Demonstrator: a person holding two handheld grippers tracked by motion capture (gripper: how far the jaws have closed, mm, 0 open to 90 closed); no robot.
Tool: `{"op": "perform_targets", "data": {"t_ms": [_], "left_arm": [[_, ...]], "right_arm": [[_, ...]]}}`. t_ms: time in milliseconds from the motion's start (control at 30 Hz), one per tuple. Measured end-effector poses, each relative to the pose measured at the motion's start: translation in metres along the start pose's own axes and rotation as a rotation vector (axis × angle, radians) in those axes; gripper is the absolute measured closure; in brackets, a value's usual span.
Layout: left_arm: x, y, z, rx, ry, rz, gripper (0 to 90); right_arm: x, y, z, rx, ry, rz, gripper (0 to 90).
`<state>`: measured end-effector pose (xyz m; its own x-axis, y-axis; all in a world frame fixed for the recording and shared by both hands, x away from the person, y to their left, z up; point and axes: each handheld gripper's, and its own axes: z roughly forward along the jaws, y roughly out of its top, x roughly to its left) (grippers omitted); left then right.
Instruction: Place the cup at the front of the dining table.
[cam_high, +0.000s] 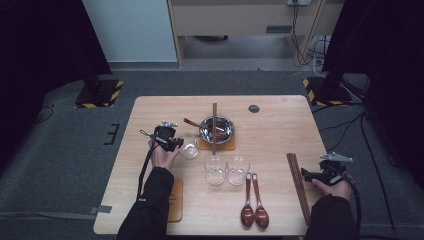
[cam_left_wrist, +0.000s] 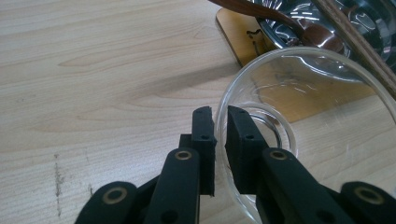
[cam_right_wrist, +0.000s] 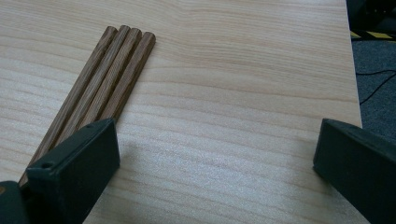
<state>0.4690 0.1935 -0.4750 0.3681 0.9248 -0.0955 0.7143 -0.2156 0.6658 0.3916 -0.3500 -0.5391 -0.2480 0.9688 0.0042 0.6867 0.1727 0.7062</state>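
the left hand-held gripper (cam_left_wrist: 220, 135) has its jaws pinched on the near wall of a clear glass cup (cam_left_wrist: 308, 130), one jaw outside the rim and one inside. the grip is thin and sits on one side only, so the cup will want to swing; my advice is to keep the wrist level, lift or slide slowly, and not squeeze harder on bare glass. the cup stands on the surface (cam_left_wrist: 93, 70) just left of a wooden coaster (cam_high: 225, 145) that carries a metal bowl (cam_high: 217, 129), with a dark spoon and a pair of chopsticks (cam_high: 214, 127) laid across the bowl, so any move toward them needs room at the rim. two more glasses (cam_high: 226, 170) stand nearer the person, apart from it. the right hand-held gripper (cam_right_wrist: 215, 154) rests with jaws wide apart and nothing between them, beside a bundle of chopsticks (cam_right_wrist: 109, 79) at the right edge.
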Motion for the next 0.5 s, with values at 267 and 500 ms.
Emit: {"op": "perform_targets", "data": {"t_ms": [267,500], "left_arm": [[-0.0004,0.0009,0.0049,-0.025,0.01,-0.01,80.4],[0.002,0.0011,0.0062,-0.037,0.016,-0.017,80.0]], "right_arm": [[0.0,0.0,0.0,0.0,0.0,0.0,0.4],[0.0001,0.0002,0.0001,0.0,0.0,0.003,0.4]]}}
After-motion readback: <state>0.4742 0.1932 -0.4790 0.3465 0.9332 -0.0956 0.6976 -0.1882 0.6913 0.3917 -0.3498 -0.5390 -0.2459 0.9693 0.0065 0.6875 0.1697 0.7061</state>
